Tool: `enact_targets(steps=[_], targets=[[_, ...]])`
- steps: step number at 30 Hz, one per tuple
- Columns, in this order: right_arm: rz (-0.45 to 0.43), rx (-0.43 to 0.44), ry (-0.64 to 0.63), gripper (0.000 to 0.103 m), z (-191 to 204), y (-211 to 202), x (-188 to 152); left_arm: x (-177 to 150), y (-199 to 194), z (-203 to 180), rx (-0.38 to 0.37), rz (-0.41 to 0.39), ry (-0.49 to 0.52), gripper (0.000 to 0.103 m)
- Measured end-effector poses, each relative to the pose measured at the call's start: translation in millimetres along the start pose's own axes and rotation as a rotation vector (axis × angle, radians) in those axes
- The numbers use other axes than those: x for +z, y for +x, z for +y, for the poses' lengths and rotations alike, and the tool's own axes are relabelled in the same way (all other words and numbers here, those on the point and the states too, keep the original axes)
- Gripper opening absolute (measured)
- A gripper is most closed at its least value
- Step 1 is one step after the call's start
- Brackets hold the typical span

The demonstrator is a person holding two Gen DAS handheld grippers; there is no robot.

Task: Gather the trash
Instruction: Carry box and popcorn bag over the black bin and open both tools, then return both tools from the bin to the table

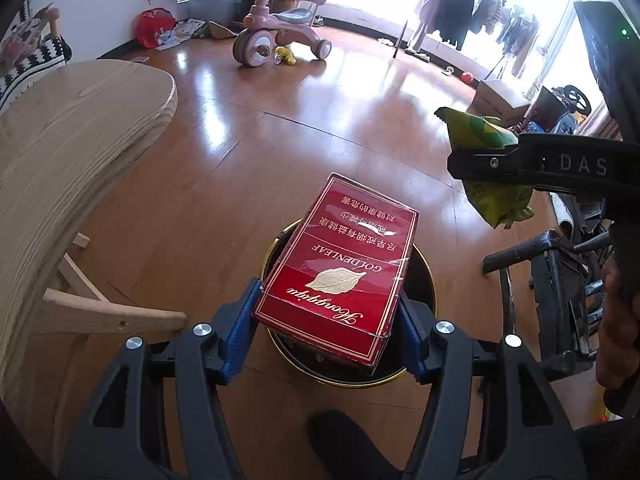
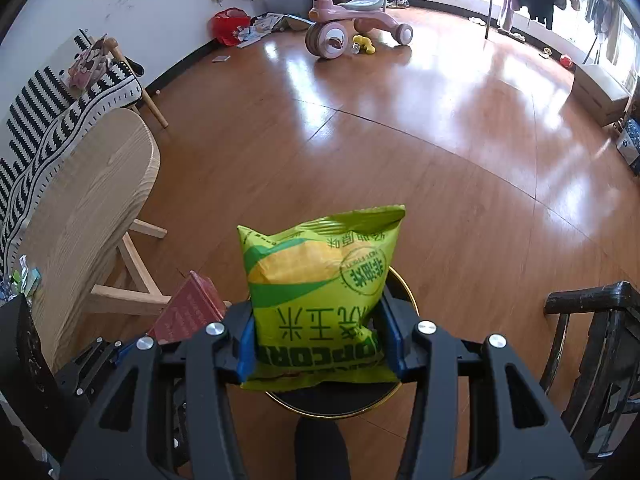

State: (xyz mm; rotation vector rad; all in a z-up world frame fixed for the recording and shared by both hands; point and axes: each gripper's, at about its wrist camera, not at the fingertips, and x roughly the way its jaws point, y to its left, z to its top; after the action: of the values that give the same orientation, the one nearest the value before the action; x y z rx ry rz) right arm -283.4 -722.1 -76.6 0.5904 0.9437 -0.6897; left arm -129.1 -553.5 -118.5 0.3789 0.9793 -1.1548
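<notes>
Red carton [image 1: 336, 268] w/ gold leaf, green popcorn bag [image 2: 320, 300].

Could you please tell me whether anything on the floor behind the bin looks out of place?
Yes: papers lie strewn beside a red bag by the far wall, and a yellow toy sits loose by the pink tricycle.

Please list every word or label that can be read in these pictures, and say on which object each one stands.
"GOLDENLEAF": red box, in the left gripper.
Cursive word below it: unclear.
Chinese lines on the box: too small.
"DAS": right gripper's black arm.
"玉米" and a cut "POPCOR": green snack bag, in the right gripper.
Round stamp: blurred.
</notes>
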Motion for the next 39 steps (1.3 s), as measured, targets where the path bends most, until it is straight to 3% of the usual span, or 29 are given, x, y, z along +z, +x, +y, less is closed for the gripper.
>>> enact_targets(steps=[9,10,11,12,13,25,34,39], targets=[[-0.003,-0.003,0.009,0.05,-1,1,0,0,2,-3,-0.026,0.002,0.0,0.062],[-0.003,-0.009,0.01,0.056,0,1,0,0,2,-4,-0.03,0.0,-0.002,0.066],[-0.004,-0.015,0.01,0.07,-1,1,0,0,2,-1,-0.033,-0.002,-0.003,0.071],[-0.014,-0.018,0.013,0.076,-2,-1,1,0,2,-1,-0.029,-0.002,-0.007,0.085],[-0.024,-0.015,0.013,0.079,-2,-3,2,-1,2,-1,-0.026,-0.007,-0.012,0.087],[-0.047,0.024,-0.026,0.082,35,-9,6,-5,-20,19,0.036,-0.028,-0.014,0.092],[-0.12,0.142,-0.133,0.083,142,-28,16,-12,-109,109,0.189,-0.139,-0.151,0.093],[-0.16,0.229,-0.243,0.085,232,-41,6,-38,-183,184,0.343,-0.212,-0.234,0.093]])
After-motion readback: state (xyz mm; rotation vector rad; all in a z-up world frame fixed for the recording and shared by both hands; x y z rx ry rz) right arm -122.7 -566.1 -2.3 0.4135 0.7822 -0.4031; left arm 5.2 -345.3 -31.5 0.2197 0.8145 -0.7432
